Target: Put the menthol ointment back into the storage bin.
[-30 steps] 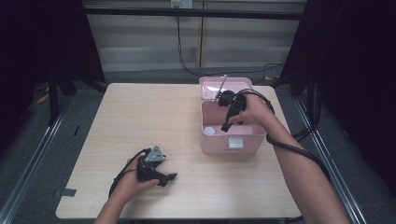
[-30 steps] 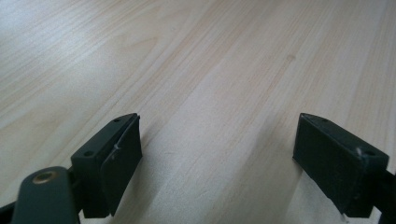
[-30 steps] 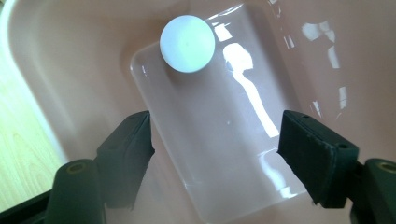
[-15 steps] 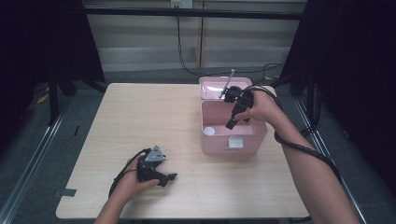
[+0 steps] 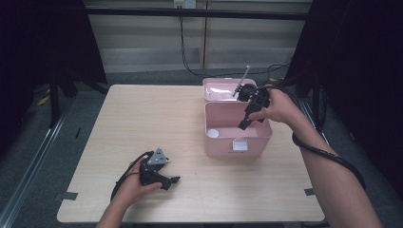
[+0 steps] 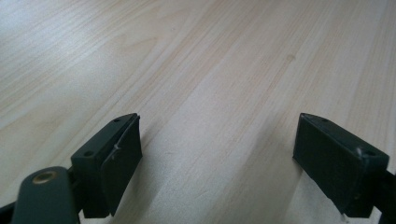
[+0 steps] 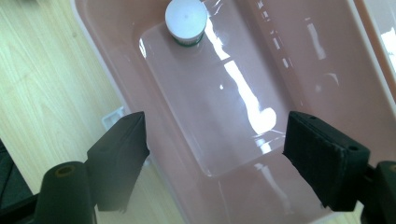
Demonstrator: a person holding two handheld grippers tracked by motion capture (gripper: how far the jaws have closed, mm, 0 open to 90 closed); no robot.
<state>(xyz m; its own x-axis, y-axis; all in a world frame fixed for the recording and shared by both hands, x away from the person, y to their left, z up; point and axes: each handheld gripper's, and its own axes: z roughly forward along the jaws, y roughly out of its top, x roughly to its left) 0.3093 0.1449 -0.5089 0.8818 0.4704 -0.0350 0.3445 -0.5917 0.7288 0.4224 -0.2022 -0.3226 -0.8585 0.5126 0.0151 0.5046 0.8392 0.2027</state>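
a pale wooden worktop [image 5: 142, 123] carries a pink box [image 5: 236, 142] at its right side, with the box's pink lid [image 5: 216, 89] standing open behind it. in the high view the right gripper [image 5: 244, 123] hangs over the open box, tilted down into it, held by the person's right hand [image 5: 278, 107], with its black cable [image 5: 328, 156] looping back along the forearm. in the right gripper view its fingers [image 7: 119, 154] stand wide apart with nothing between them, above the glossy pink floor of the box [image 7: 224, 102]. a small white-capped container [image 7: 187, 18] stands in the far corner of the box, well apart from the fingers; in the high view it shows as a white disc [image 5: 213, 133] at the box's left inner side. the left gripper [image 5: 168, 180] rests low on the worktop near the front left, in the person's left hand [image 5: 130, 187]. in the left gripper view its fingers [image 6: 112, 158] are spread wide over bare wood [image 6: 210, 93], gripping nothing.
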